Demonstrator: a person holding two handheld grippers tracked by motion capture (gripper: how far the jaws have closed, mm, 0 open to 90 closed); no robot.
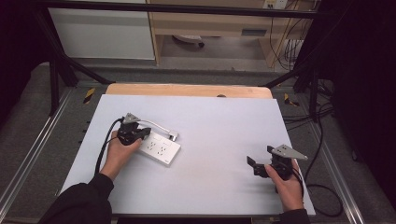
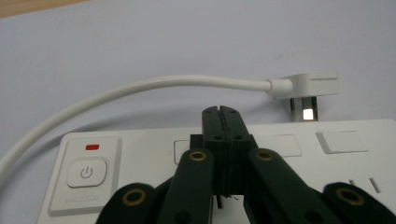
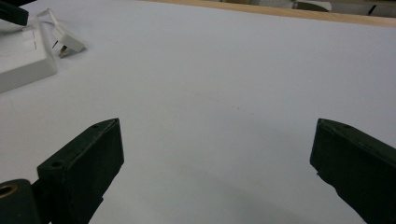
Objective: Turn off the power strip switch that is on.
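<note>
My left gripper (image 2: 223,114) hangs over the white power strip (image 1: 159,148) on the left of the bench (image 1: 224,126), jaws pressed together on nothing. Its plug (image 2: 306,86) lies just behind. My right gripper (image 3: 217,154) hovers wide open, well apart.

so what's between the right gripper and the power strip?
Bare white table sheet between right gripper and power strip, per the high view.

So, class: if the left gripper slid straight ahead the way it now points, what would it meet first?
The left gripper, shut, sits over the white power strip. Straight ahead, past the strip's far edge, lies the white cable near its plug. That cable probably comes first, though height is unclear.
</note>
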